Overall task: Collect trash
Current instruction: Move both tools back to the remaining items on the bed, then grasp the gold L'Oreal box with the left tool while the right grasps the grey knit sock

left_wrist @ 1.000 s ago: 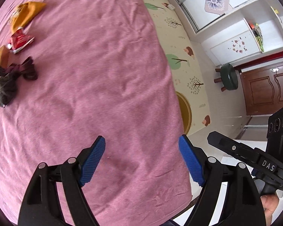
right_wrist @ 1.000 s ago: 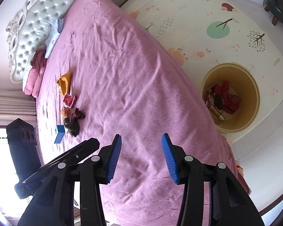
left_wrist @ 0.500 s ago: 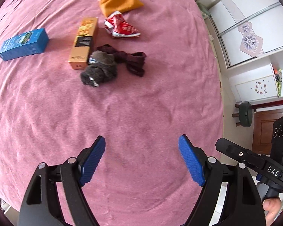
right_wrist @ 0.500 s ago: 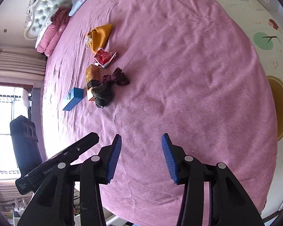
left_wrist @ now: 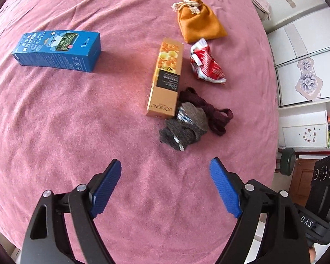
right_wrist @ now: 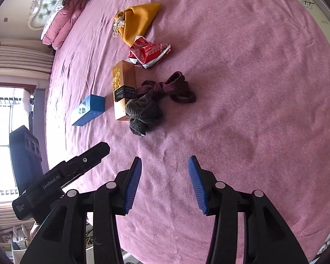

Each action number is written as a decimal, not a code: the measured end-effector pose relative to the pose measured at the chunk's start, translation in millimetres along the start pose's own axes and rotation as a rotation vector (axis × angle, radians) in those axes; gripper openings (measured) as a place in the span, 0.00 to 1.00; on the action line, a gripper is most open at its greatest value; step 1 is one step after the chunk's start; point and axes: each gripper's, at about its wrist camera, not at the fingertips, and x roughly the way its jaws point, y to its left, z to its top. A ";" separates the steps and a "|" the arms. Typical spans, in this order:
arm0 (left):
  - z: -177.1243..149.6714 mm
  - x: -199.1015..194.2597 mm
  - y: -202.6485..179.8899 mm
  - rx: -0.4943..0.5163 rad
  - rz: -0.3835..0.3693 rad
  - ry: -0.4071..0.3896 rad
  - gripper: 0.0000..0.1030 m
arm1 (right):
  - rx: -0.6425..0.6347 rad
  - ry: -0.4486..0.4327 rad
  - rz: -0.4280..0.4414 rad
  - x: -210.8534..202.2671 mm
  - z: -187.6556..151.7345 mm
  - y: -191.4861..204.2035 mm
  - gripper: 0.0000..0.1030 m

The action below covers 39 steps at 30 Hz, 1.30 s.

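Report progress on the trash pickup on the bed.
Done: nothing that shows here. In hand: nothing; left gripper and right gripper hover with jaws open. Left on the bedspread: blue box, gold box, red wrapper, among other items.

bare bedspread (left_wrist: 77, 132) ahead, grey sock (left_wrist: 183, 129) beyond

We are in a home bedroom: a bed (right_wrist: 242, 70) with pink cover, tufted headboard (right_wrist: 48, 0), pillows (right_wrist: 61, 25), curtains (right_wrist: 17, 59) and wardrobe (left_wrist: 305, 66).
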 end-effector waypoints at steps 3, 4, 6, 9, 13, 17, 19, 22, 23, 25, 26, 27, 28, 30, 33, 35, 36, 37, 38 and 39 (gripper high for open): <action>15.1 3.7 15.1 -0.036 -0.003 -0.002 0.80 | -0.032 0.008 -0.026 19.4 11.5 11.8 0.51; 19.9 5.7 19.3 -0.048 -0.005 -0.002 0.80 | -0.044 0.002 -0.034 25.4 15.2 15.6 0.52; 28.6 10.0 26.3 -0.069 -0.009 -0.001 0.80 | -0.072 0.011 -0.057 38.3 23.2 22.6 0.52; 39.4 17.4 31.7 -0.082 -0.013 0.006 0.80 | -0.094 0.028 -0.074 55.7 33.8 29.0 0.52; 49.5 26.9 32.8 -0.087 -0.018 0.016 0.80 | -0.103 0.056 -0.081 76.1 44.8 33.7 0.53; 58.8 35.3 30.6 -0.085 -0.023 0.025 0.80 | -0.069 0.071 -0.075 88.4 51.6 30.2 0.53; 64.0 39.6 27.6 -0.078 -0.019 0.027 0.80 | -0.049 0.071 -0.054 90.7 53.1 27.6 0.53; 72.1 45.7 22.5 -0.066 -0.015 0.029 0.81 | -0.053 0.058 -0.018 91.2 53.9 26.1 0.40; 75.0 47.3 20.3 -0.060 -0.010 0.027 0.81 | -0.060 0.057 -0.012 90.8 53.9 26.3 0.35; 81.5 50.3 15.6 -0.049 0.001 0.023 0.81 | -0.072 0.052 -0.009 88.3 53.5 26.5 0.31; 85.1 51.7 12.4 -0.045 0.004 0.021 0.81 | -0.075 0.049 -0.006 88.9 52.9 28.8 0.29; 88.6 52.8 9.4 -0.039 0.008 0.020 0.81 | -0.075 0.047 0.000 87.4 52.1 29.5 0.28; 93.0 55.1 5.0 -0.027 0.015 0.021 0.81 | -0.075 0.045 0.006 86.3 51.0 30.0 0.28; 101.2 60.4 -3.4 0.001 0.032 0.022 0.82 | -0.074 0.038 0.006 80.4 49.2 27.5 0.28; 111.0 69.6 -15.2 0.037 0.064 0.036 0.82 | -0.062 0.049 0.019 75.7 47.5 24.4 0.28; 118.3 76.4 -21.6 0.047 0.092 0.046 0.81 | -0.058 0.050 0.021 72.6 47.4 17.4 0.28; 120.9 79.4 -23.7 0.048 0.099 0.050 0.81 | -0.056 0.051 0.022 70.8 46.7 15.7 0.28; 122.2 83.4 -25.7 0.054 0.100 0.061 0.78 | -0.054 0.052 0.025 69.5 45.2 14.1 0.28; 123.4 86.7 -28.0 0.066 0.115 0.071 0.66 | -0.053 0.052 0.027 68.0 44.8 12.8 0.28; 123.9 90.3 -29.9 0.084 0.137 0.082 0.52 | -0.054 0.050 0.028 65.4 43.9 11.7 0.28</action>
